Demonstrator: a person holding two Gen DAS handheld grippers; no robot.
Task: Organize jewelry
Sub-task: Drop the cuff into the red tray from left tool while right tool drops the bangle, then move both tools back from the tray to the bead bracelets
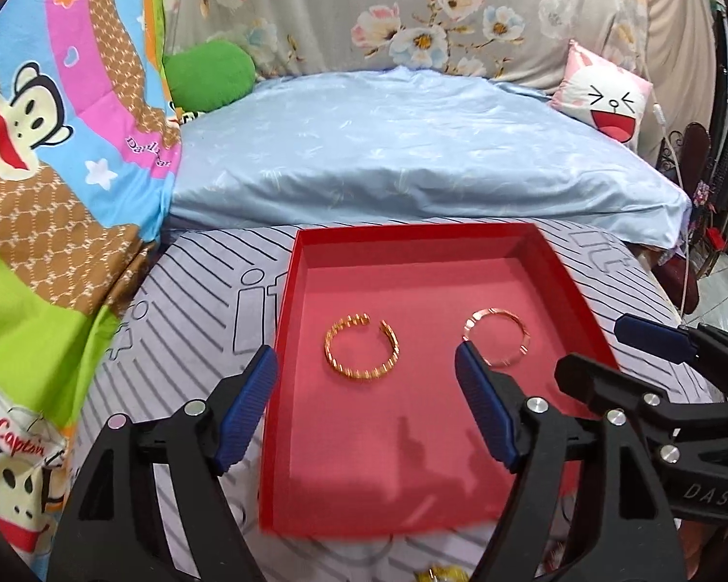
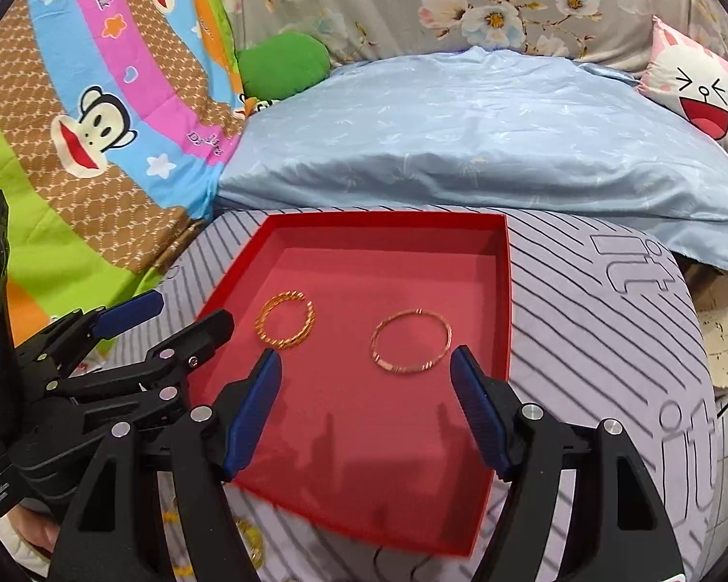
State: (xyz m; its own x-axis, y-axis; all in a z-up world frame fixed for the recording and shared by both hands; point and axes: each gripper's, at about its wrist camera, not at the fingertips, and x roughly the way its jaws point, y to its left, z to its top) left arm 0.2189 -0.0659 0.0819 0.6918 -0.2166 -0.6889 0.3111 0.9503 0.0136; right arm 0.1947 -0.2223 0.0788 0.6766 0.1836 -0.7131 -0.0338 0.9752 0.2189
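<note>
Nearest the cameras, the left gripper (image 1: 366,373) and the right gripper (image 2: 366,378) both hover spread wide and empty-handed over a shallow red cardboard tray (image 1: 286,286) resting on a grey striped cushion (image 1: 194,300). Inside the tray lie two pieces, apart from each other: a chunky open gold bangle (image 1: 362,347) on the left and a thin rose-gold hoop bangle (image 1: 496,338) on the right, between the right gripper's blue pads (image 2: 255,407). Beyond the tray a pale blue pillow (image 1: 412,145) lies, with a green plush toy (image 1: 211,72) and a pink laughing-rabbit pillow (image 1: 606,97) farther back.
</note>
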